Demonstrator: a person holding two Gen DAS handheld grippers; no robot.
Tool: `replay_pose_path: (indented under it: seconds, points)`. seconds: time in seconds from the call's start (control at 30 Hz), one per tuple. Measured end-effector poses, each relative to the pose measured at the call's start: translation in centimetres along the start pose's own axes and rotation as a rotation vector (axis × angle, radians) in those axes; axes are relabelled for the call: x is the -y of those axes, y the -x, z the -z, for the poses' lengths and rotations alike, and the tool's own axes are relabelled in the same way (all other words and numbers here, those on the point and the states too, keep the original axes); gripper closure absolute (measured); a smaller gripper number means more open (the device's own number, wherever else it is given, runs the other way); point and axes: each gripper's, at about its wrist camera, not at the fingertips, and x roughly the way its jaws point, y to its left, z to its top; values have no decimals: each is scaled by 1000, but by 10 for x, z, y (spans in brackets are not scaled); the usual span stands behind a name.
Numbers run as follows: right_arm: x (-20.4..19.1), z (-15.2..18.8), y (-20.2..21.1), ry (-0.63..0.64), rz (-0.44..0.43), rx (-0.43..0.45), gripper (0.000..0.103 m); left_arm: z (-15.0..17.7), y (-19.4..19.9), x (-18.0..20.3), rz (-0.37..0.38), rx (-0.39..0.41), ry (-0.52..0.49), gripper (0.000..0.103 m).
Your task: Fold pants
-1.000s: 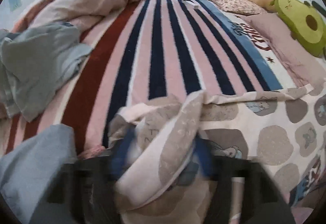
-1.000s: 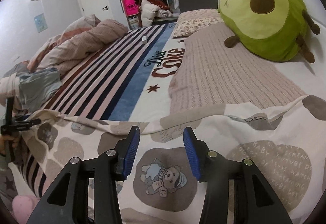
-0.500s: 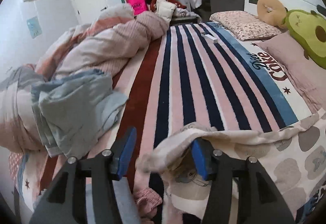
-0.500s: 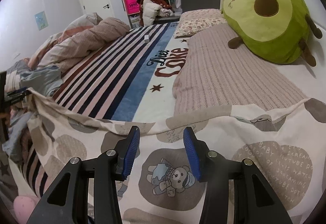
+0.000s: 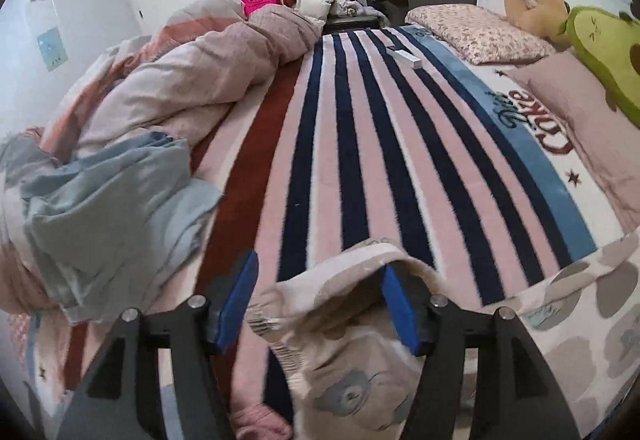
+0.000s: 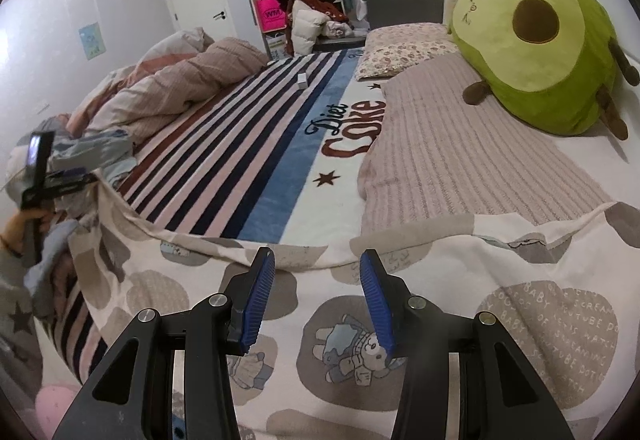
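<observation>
Cream pants with grey blobs and bear prints (image 6: 440, 324) lie spread across the near end of the bed. In the left wrist view one end of the pants (image 5: 344, 324) is draped over my left gripper's right finger (image 5: 398, 312); my left gripper (image 5: 320, 300) is open, not clamping the cloth. My right gripper (image 6: 318, 300) is open just above the pants' far edge, with a bear print below it. My left gripper also shows in the right wrist view (image 6: 52, 179), at the far left, lifting the pants' end.
A striped blanket (image 5: 380, 159) covers the bed. A rumpled pink duvet (image 5: 180, 79) and light blue clothes (image 5: 108, 207) lie on the left. A green avocado plush (image 6: 536, 47), pillows (image 6: 404, 47) and a small white box (image 5: 404, 57) lie further back.
My left gripper has opened and lifted back; the pants' end that it gripped now hangs over one finger. My right gripper has stayed open over the pants.
</observation>
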Motion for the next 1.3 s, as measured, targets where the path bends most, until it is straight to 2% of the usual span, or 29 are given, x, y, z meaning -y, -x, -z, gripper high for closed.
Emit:
replay_pose_path:
  seconds: [0.07, 0.1, 0.27, 0.33, 0.47, 0.53, 0.67, 0.8, 0.97, 1.03, 1.17, 1.3]
  points:
    - [1, 2, 0, -2, 5, -9, 63, -1, 8, 0, 17, 29, 7, 26]
    - [3, 3, 0, -7, 7, -11, 63, -1, 15, 0, 40, 45, 8, 24]
    - [5, 3, -2, -19, -5, -10, 63, 9, 63, -10, 148, 107, 52, 21]
    - [4, 3, -2, -18, -18, -10, 63, 17, 81, -14, 166, 124, 70, 21]
    - [1, 6, -3, -13, -37, -12, 63, 53, 102, -23, 256, 79, 157, 21]
    - [0, 9, -4, -17, -50, -15, 63, 75, 100, -24, 280, 33, 197, 21]
    - [-2, 13, -6, -21, -71, -18, 63, 119, 81, -23, 414, -63, 326, 21]
    - [-3, 18, -11, -29, -93, -29, 63, 143, 56, -24, 527, -85, 475, 21]
    - [0, 21, -16, -37, -96, -35, 63, 148, 19, -19, 595, -92, 606, 21]
    - [1, 23, -20, -40, -94, -40, 63, 147, 5, -19, 585, -98, 645, 21]
    - [4, 24, -26, -52, -100, -52, 63, 137, -23, -22, 446, -83, 677, 21]
    - [5, 25, -32, -53, -95, -64, 63, 125, -44, -30, 356, -39, 702, 21]
